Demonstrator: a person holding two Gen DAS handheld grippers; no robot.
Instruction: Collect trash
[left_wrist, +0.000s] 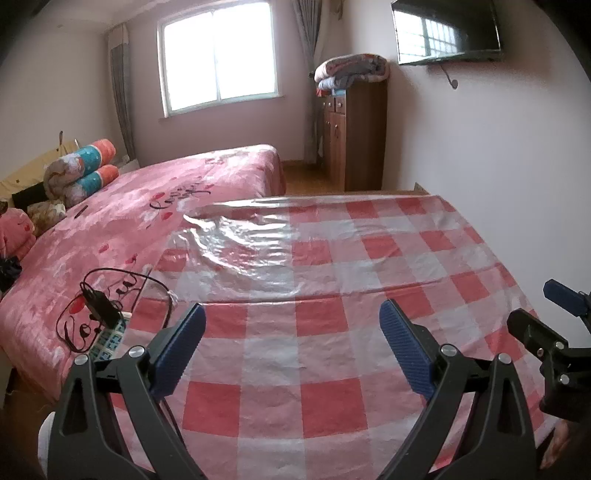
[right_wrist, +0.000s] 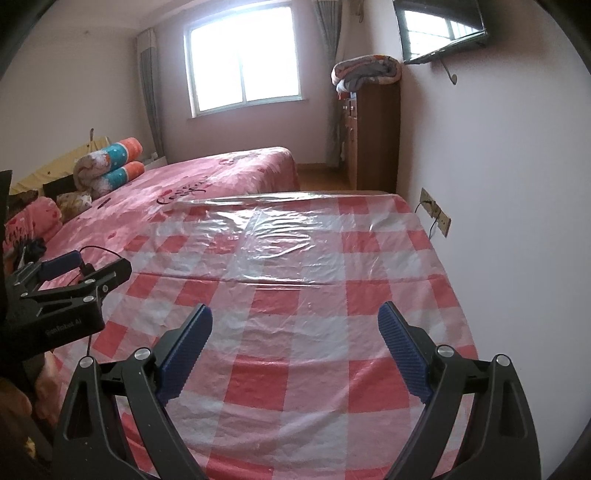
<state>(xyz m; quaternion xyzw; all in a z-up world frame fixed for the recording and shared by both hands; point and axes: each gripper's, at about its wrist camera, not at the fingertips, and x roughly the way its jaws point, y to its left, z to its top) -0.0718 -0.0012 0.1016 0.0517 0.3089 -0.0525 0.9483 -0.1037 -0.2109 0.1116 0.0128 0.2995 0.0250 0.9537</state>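
Both the left gripper (left_wrist: 291, 328) and the right gripper (right_wrist: 295, 332) hung with jaws spread wide and empty above the checked plastic tablecloth (left_wrist: 325, 266). No trash showed anywhere on it, so neither its handling nor a gripping spot could be judged.

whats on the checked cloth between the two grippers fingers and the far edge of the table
Nothing: from the left gripper and right gripper to the far edge, the checked tablecloth is bare in both wrist views, only wrinkled and glossy.
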